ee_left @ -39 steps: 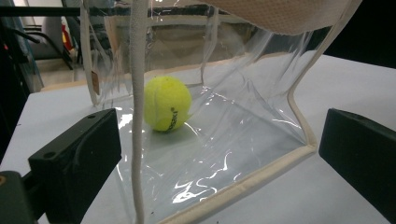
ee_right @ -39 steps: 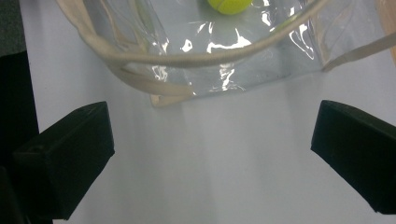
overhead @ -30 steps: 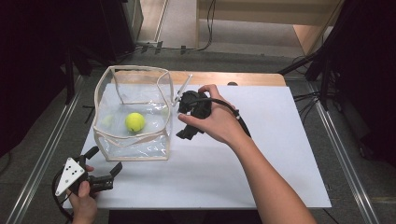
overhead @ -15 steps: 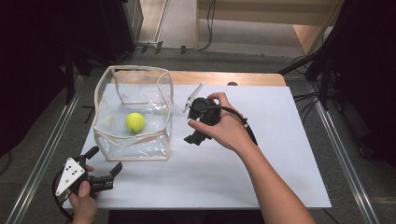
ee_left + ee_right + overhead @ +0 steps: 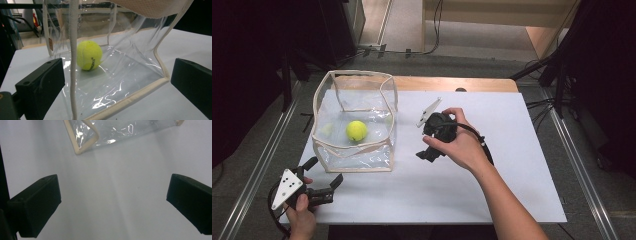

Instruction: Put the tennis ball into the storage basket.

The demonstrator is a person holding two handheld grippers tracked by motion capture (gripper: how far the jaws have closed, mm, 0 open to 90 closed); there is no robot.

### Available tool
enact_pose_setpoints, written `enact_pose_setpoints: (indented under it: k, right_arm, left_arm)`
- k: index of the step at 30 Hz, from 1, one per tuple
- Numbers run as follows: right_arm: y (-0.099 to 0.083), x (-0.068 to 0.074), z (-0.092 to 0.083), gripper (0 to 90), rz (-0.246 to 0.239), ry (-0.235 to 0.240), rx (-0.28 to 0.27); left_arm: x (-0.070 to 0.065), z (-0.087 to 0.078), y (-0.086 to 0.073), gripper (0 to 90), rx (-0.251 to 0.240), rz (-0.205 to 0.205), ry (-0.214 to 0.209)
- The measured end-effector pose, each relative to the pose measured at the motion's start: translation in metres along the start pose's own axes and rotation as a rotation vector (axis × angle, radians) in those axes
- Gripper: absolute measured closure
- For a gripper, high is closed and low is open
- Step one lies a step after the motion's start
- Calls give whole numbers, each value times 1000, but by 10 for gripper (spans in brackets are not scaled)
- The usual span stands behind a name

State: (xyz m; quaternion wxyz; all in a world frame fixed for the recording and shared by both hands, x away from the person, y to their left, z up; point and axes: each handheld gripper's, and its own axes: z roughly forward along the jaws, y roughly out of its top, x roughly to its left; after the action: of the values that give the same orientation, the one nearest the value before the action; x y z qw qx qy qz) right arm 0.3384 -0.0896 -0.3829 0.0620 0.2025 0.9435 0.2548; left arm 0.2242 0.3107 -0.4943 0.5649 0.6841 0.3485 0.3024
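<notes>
So the tennis ball is already sitting on the floor of the clear bag, which stands open-topped on the white table, so the drop-in part looks done to me. Right gripper is just beside the bag's right wall, jaws spread and holding nothing. Left gripper hovers near the bag's front corner, also wide apart, so probably only closing or moving the bag is left.

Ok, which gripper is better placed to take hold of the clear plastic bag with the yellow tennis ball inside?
Left gripper, probably: open, its jaws frame the clear plastic bag's corner; the right gripper faces bare table.
</notes>
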Motion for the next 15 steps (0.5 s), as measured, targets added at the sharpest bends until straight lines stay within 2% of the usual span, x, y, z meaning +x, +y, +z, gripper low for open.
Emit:
enact_pose_setpoints:
  k: [15]
  right_arm:
    - [-29,1,2,0,31,-18,-60]
  left_arm:
    - [0,0,0,0,1,0,1]
